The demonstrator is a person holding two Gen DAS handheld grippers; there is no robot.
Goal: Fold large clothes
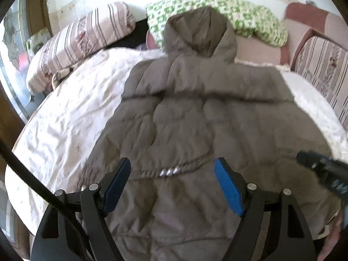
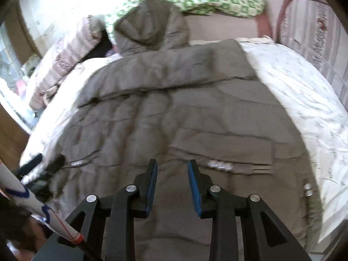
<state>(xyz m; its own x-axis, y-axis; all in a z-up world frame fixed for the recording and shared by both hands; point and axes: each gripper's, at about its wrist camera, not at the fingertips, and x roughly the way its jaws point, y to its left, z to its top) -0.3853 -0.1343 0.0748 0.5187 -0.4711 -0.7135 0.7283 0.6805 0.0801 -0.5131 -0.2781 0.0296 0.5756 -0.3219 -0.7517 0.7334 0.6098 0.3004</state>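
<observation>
A large grey-brown hooded puffer coat (image 1: pixel 195 113) lies flat, back side up, on a bed with a white quilt (image 1: pixel 65 113); its hood (image 1: pixel 200 32) points to the far side. It also fills the right wrist view (image 2: pixel 174 108), hood (image 2: pixel 152 26) at the top. My left gripper (image 1: pixel 173 167) is open wide and empty, above the coat's lower part near some silver studs (image 1: pixel 169 171). My right gripper (image 2: pixel 173 167) is open and empty above the coat's lower middle. The right gripper shows at the edge of the left view (image 1: pixel 322 169), the left one at the edge of the right view (image 2: pixel 43 169).
A striped pillow (image 1: pixel 82 41) lies at the far left, a green patterned pillow (image 1: pixel 228 15) behind the hood. A striped chair or headboard (image 1: pixel 322 69) stands at the right. The white quilt (image 2: pixel 304 100) lies bare on both sides of the coat.
</observation>
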